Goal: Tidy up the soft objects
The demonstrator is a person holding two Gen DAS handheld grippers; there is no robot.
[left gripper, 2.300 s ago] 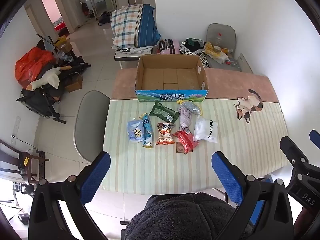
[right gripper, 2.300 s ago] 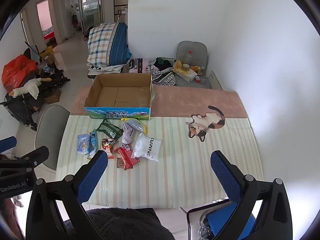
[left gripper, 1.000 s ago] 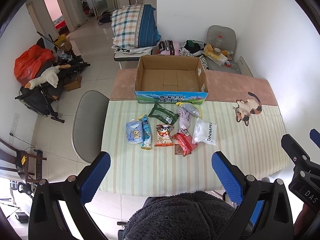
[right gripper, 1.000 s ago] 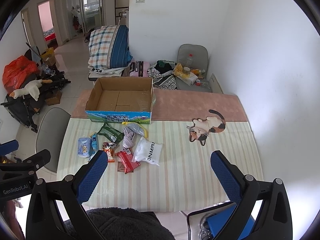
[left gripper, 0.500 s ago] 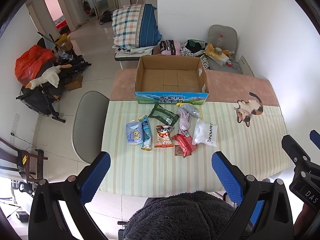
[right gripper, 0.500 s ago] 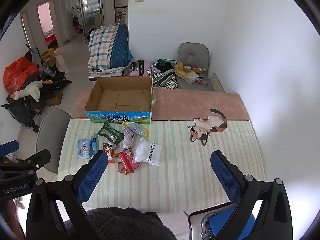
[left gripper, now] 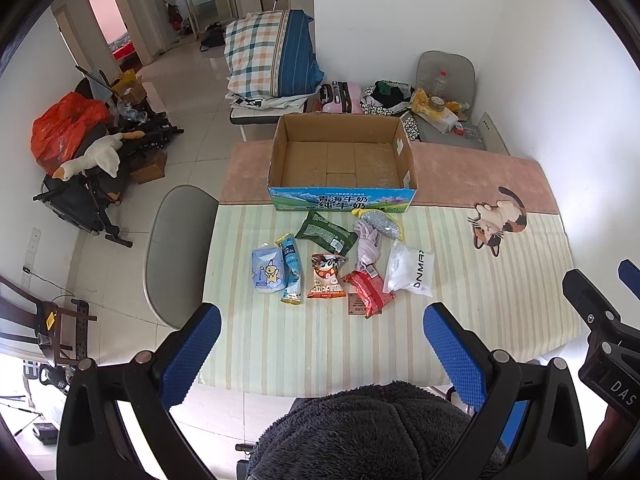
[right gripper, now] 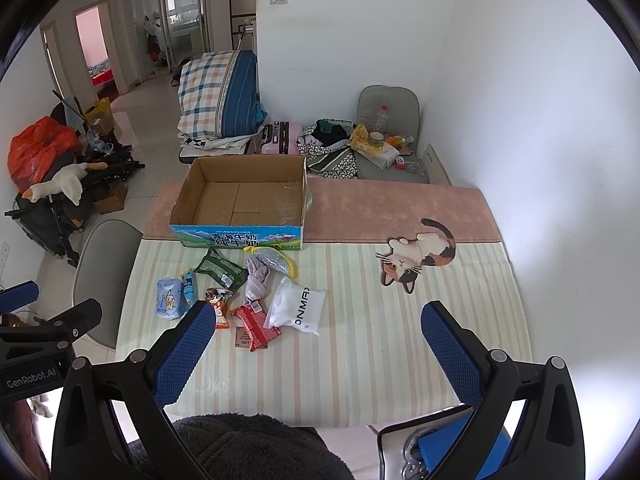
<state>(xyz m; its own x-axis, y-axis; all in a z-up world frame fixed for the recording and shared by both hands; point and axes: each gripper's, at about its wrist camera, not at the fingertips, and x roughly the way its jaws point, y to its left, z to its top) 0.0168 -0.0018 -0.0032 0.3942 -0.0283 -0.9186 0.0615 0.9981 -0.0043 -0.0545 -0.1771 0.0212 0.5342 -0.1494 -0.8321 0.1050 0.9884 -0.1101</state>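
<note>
An open, empty cardboard box [left gripper: 342,200] [right gripper: 240,236] stands at mid-table. Just in front of it lie several soft packets: a green pouch [left gripper: 324,232], a lilac cloth [left gripper: 368,246], a silver pouch [left gripper: 380,222], a white bag [left gripper: 410,268] [right gripper: 298,306], a red packet [left gripper: 370,294], an orange snack bag [left gripper: 326,276] and a blue tissue pack [left gripper: 267,272]. My left gripper [left gripper: 322,354] hangs open above the table's near edge, well short of the packets. My right gripper [right gripper: 318,350] is open too, over the near right part, holding nothing.
A cat-shaped mat [left gripper: 498,216] lies right of the packets on the striped tablecloth [left gripper: 320,352]. A grey chair [left gripper: 172,256] stands at the table's left side. The person's dark fleece [left gripper: 360,432] fills the bottom of both views. Clutter lines the room's far side.
Both views drift only slightly. The packets and box lie as before, and both grippers stay open with nothing held.
</note>
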